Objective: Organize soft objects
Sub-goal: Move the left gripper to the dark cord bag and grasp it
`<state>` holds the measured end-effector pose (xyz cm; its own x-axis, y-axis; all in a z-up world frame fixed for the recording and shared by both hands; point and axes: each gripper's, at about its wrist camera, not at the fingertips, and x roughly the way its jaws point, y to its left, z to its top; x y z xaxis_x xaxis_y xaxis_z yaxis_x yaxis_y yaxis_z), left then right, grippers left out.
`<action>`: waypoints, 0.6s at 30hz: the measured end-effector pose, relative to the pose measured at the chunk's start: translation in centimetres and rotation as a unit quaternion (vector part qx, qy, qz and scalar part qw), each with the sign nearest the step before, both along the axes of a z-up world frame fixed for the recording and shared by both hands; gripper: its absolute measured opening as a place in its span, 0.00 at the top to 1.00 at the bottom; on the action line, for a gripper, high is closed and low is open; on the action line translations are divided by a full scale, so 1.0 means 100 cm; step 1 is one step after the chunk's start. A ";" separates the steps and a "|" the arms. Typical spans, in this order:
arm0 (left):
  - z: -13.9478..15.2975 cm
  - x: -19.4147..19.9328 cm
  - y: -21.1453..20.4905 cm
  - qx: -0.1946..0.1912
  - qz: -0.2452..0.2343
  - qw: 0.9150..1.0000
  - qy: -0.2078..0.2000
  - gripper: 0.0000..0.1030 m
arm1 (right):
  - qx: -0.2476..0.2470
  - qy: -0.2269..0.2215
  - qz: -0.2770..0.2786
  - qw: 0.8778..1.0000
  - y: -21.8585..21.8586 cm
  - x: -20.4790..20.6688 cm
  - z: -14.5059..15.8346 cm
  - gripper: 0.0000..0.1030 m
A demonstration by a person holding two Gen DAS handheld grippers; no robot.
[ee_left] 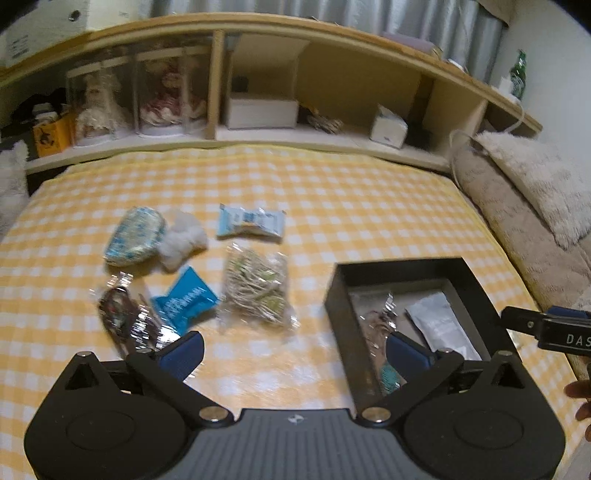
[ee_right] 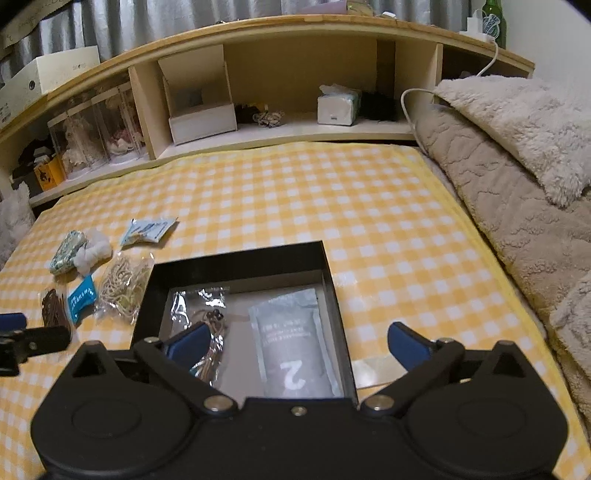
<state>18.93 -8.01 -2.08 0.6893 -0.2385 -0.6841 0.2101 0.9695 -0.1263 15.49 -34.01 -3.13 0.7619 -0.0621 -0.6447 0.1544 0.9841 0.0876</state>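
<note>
Broadly, everything sits on the yellow-and-white checked cloth [ee_right: 369, 206] spread over a bed, and the landmark on it is the shallow black rectangular box [ee_right: 236, 260]. Behind the box runs a wooden headboard shelf [ee_right: 258, 29] with cubbies holding clear cases and a tissue pack; grey curtains hang beyond it. Right of the box lie folded beige fleece blankets [ee_right: 517, 155].

Inside the box rest a grey flat pouch printed with a "2" [ee_right: 291, 339] and a crinkly clear foil bag with dark contents [ee_right: 207, 317], so sorting seems under way, the box serving as the collecting place.

Left of the box wait the unsorted soft things, probably grouped there for the left hand's reach: a clear bag of tangled pale string [ee_left: 258, 288] nearest the box, a teal flat sachet [ee_left: 184, 299] further left, a shiny clear packet of dark brown pieces [ee_left: 122, 314] beyond that. Behind these lie a pale blue torn wrapper [ee_left: 251, 221], a white fluffy wad [ee_left: 183, 238] and a blue-patterned oval pouch [ee_left: 135, 236].

The left gripper [ee_left: 293, 350] hovers between the loose pile and the box, jaws spread wide and holding nothing; this view is motion-blurred. The right gripper [ee_right: 295, 341] hangs over the box's near edge, jaws likewise wide apart and empty, likely placed to tend the box while the left fetches.
</note>
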 end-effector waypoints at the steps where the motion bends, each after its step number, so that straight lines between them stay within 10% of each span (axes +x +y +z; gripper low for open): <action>1: 0.002 0.000 0.006 -0.001 0.005 1.000 -0.006 0.00 | 0.000 -0.005 -0.002 1.000 0.001 0.000 0.001 0.00; 18: 0.018 0.019 0.097 -0.036 0.110 0.992 -0.048 0.00 | -0.005 -0.076 0.046 0.996 0.068 0.032 0.022 0.00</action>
<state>20.83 1.74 -0.23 0.7907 -0.1218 -0.6000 0.0091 0.9822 -0.1874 18.66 -27.23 -0.90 0.8537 0.0061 -0.5208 0.0494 0.9945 0.0925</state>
